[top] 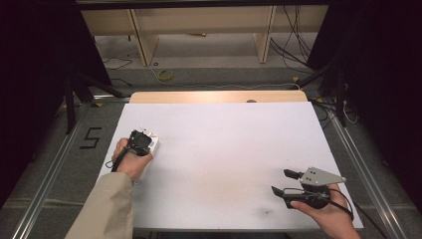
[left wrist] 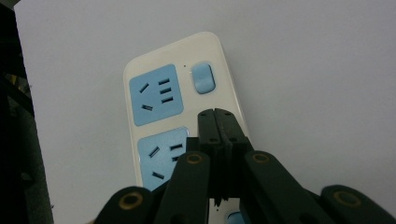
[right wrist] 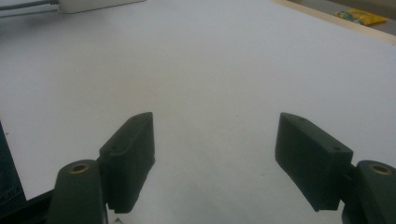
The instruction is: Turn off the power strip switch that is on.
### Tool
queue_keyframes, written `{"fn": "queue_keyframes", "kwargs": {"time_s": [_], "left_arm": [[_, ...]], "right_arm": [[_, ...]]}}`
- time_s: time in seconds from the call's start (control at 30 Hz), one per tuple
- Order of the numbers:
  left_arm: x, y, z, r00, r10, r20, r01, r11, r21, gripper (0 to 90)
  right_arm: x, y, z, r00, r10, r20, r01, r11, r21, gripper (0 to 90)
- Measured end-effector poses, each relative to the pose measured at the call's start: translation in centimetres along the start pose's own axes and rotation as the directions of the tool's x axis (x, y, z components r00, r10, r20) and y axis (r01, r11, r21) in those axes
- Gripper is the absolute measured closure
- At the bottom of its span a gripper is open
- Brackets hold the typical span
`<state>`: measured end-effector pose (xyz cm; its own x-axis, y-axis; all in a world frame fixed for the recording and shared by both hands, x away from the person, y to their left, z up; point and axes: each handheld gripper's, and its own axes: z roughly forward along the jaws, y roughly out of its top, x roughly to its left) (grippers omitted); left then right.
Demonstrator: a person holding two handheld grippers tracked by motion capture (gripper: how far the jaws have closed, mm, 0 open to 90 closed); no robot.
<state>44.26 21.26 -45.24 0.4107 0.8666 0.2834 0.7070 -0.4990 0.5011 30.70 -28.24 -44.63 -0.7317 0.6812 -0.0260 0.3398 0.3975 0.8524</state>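
A white power strip with blue sockets and a blue switch lies near the left edge of the white board. My left gripper is shut with nothing between its jaws. Its tips point down at the strip just below the switch, and I cannot tell whether they touch it. From above, the left gripper covers most of the power strip. My right gripper rests at the board's front right, jaws wide open and empty. Seen along its own jaws, the right gripper points across bare board toward the strip's end.
The board lies on a wooden table whose far edge shows. Metal rails run along both sides. Cables and a yellow item lie on the floor beyond. A yellow object sits past the board's edge.
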Motion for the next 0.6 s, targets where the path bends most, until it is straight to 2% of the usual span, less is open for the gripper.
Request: {"fn": "queue_keyframes", "kwargs": {"time_s": [0.23,0.3,0.6], "left_arm": [[0.07,-0.02,0.0,1.0,0.001,0.002,-0.001,1.0,-0.005,90.0],[0.16,0.04,-0.19,1.0,-0.005,-0.004,0.004,0.9997,-0.022,89.9],[0.31,-0.04,-0.26,0.9999,-0.01,0.004,0.01,0.999,-0.044,89.8]], "right_arm": [[-0.05,-0.02,-0.03,1.0,0.003,0.002,-0.003,1.0,0.0,29.3],[-0.05,-0.01,-0.06,1.0,0.003,0.004,-0.003,1.0,0.0,29.2],[-0.15,-0.04,-0.08,1.0,0.006,0.004,-0.006,1.0,-0.004,29.1]]}}
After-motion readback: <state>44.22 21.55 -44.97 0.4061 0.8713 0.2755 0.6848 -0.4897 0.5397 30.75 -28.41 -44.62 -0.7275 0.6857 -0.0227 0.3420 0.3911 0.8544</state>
